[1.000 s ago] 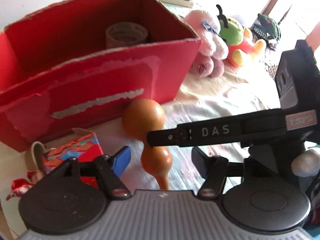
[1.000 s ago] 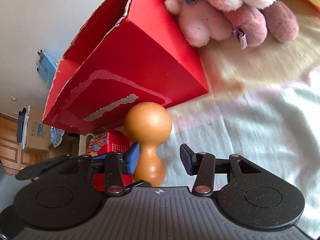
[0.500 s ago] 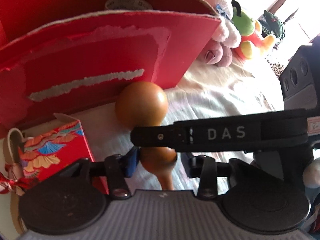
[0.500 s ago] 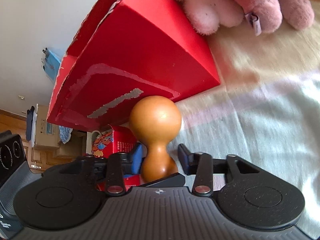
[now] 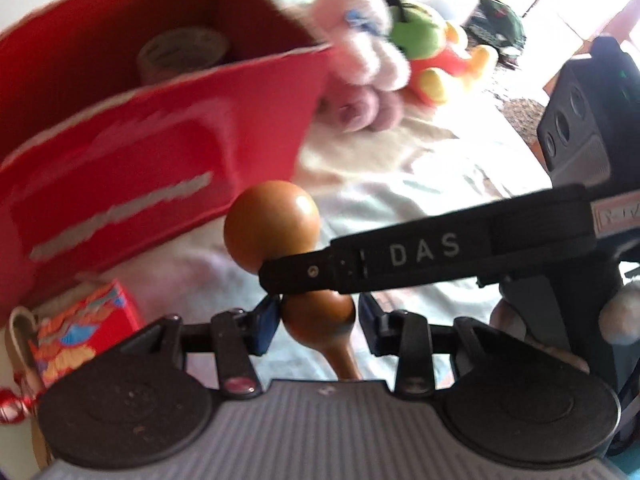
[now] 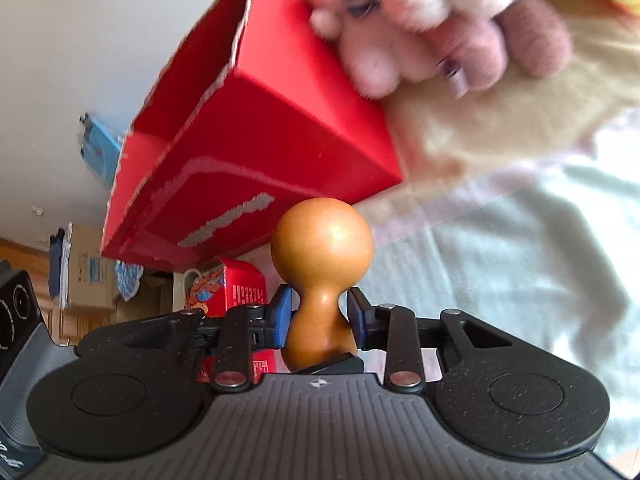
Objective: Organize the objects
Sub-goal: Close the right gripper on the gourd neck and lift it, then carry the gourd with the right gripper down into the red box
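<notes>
Gourd (image 6: 322, 240), wooden, tan: being held at its narrow waist, round end pointing forward, just in front of the red box's (image 6: 280, 120) near wall. Not telling from either view whether resting on the blanket (image 6: 500, 260) or hanging clear of it.

Right claw (image 6: 320, 314): pinching the gourd's waist, both blue pads pressing against it from either side. Crossing the left wrist view as a black bar lettered DAS, lying over the gourd's middle.

Left claw (image 5: 316, 322): standing spread around the gourd's smaller bulb, left pad (image 5: 266, 322) touching or nearly touching it, right pad showing a gap.

Red box: sitting open-topped on the blanket, torn white strips showing along its front wall.

Tape roll (image 5: 182, 52): lying inside the box, toward its back.

Pink plush (image 5: 360, 64): leaning against the box's right corner, blurring in both views.

Green plush (image 5: 420, 36): sitting just beside the pink one, on its far side.

Small patterned carton (image 5: 84, 320): standing near the box's front left, beside the left claw.
</notes>
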The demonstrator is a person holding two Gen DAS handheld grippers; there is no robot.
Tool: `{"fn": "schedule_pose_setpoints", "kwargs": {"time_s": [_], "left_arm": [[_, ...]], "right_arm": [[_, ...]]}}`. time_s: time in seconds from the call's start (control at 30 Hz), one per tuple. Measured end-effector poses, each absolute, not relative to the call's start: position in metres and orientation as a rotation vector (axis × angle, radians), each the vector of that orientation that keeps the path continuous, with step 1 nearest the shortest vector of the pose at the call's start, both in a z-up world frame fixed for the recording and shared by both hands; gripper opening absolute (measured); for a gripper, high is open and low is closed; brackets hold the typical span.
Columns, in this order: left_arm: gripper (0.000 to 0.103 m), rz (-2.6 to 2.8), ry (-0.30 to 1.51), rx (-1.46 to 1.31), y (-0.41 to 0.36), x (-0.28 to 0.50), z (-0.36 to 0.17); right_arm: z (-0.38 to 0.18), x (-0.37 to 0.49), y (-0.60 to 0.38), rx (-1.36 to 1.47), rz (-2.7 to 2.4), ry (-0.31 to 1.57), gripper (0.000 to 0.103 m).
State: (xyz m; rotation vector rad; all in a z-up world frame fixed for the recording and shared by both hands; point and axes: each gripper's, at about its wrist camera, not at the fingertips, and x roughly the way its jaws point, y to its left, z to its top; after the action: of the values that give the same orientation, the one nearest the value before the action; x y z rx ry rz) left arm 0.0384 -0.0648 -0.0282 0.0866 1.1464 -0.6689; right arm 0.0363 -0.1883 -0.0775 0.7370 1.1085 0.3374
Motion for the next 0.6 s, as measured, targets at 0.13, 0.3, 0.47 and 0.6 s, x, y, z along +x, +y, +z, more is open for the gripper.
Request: {"fn": "schedule_pose_setpoints", "kwargs": {"time_s": [0.13, 0.3, 0.47, 0.6], "left_arm": [[0.037, -0.741, 1.092, 0.117, -0.078, 0.036, -0.01], [0.037, -0.821, 0.993, 0.125, -0.09, 0.037, 0.021], [0.037, -0.849, 0.887, 0.106, -0.091, 0.039, 0.051], [0.037, -0.831, 0.816, 0.073, -0.08, 0.051, 0.077]], "right_arm": [[-0.062, 0.027, -0.206, 0.755, 0.286, 1.052, 0.033], [-0.032, 0.019, -0.223, 0.775, 0.232, 0.958, 0.033], [0.002, 0.023, -0.23, 0.772, 0.222, 0.866, 0.033], [0.027, 0.035, -0.223, 0.711, 0.253, 0.795, 0.033]]}}
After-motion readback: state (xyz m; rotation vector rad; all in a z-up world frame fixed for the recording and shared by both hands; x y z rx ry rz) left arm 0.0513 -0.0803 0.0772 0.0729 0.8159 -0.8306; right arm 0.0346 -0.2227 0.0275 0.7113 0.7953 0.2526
